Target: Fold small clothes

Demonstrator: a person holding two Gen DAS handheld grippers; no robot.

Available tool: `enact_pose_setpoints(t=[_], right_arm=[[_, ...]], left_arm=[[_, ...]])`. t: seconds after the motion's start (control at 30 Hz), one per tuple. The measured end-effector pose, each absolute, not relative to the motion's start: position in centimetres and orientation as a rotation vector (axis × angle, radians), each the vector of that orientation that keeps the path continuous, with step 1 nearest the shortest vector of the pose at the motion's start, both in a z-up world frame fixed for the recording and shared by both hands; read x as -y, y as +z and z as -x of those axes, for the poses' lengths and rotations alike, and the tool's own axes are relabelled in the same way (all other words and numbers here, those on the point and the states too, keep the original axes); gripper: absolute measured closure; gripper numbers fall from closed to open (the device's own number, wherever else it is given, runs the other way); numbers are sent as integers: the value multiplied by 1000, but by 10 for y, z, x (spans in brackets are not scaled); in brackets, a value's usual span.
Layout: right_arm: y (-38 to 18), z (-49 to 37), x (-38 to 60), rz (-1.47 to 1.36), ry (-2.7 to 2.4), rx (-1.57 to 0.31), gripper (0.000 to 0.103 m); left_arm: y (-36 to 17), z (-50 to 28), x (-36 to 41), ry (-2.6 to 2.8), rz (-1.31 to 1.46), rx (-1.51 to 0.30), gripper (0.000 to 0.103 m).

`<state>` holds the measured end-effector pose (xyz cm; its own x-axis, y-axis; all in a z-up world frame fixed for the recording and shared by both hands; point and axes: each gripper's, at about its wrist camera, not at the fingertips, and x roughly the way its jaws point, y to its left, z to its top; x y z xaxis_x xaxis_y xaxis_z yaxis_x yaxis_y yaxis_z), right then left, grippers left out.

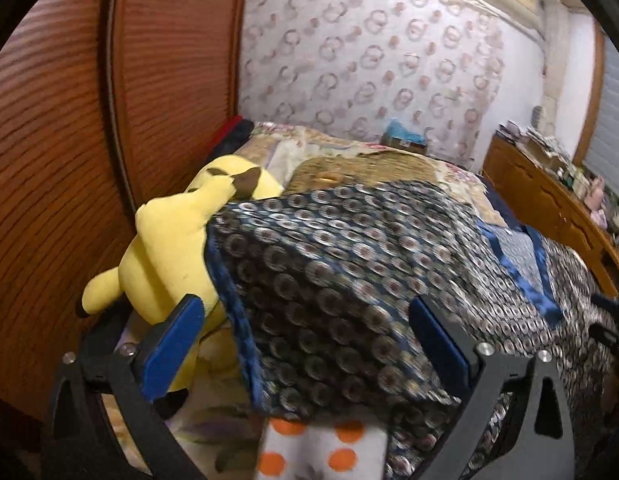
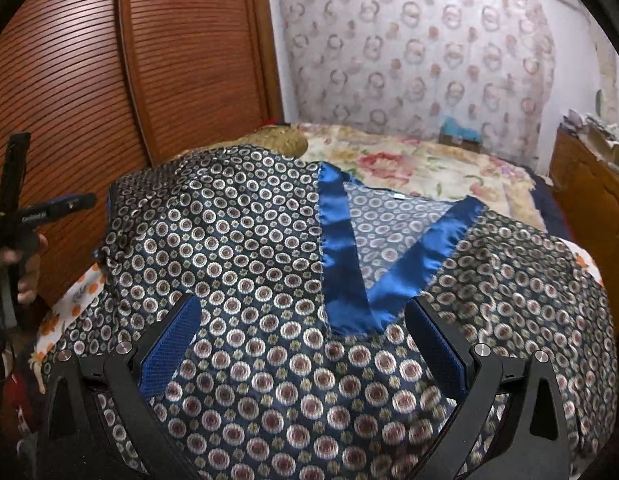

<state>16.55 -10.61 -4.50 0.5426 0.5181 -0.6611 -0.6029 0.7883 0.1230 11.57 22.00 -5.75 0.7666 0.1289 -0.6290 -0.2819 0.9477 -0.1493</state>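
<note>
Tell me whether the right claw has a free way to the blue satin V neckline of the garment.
Probably yes. The right claw is open above the patterned garment, and the blue neckline lies just ahead between its fingers, with nothing on top of it.

Soft, even indoor light fills both views, with no hard shadows. The left wrist view is smeared by motion blur, worst on the patterned garment [image 1: 349,280] between the claw's fingers. The right wrist view is sharper; its blue satin neckline [image 2: 341,248] shows glare. Fisheye bending darkens the corners.
</note>
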Motion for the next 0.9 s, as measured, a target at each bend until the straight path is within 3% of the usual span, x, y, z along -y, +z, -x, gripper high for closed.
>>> enact_pose_setpoints(t=[0.1, 0.4, 0.5, 0.57, 0.67, 0.9], right_arm=[[-49, -179, 99, 121, 680, -770, 0], [-60, -209, 87, 112, 705, -831, 0], [-62, -213, 88, 104, 710, -839, 0], [-63, -214, 89, 98, 710, -842, 0], [-66, -217, 92, 91, 708, -846, 0], [-64, -216, 99, 74, 705, -838, 0]], left_arm=[[-60, -128, -240, 239, 295, -672, 4], [-70, -159, -270, 243, 372, -718, 29], [-76, -161, -277, 251, 392, -734, 51], [-78, -162, -278, 241, 398, -743, 72], [-75, -161, -272, 223, 361, -737, 87], [-45, -147, -248, 250, 237, -665, 92]])
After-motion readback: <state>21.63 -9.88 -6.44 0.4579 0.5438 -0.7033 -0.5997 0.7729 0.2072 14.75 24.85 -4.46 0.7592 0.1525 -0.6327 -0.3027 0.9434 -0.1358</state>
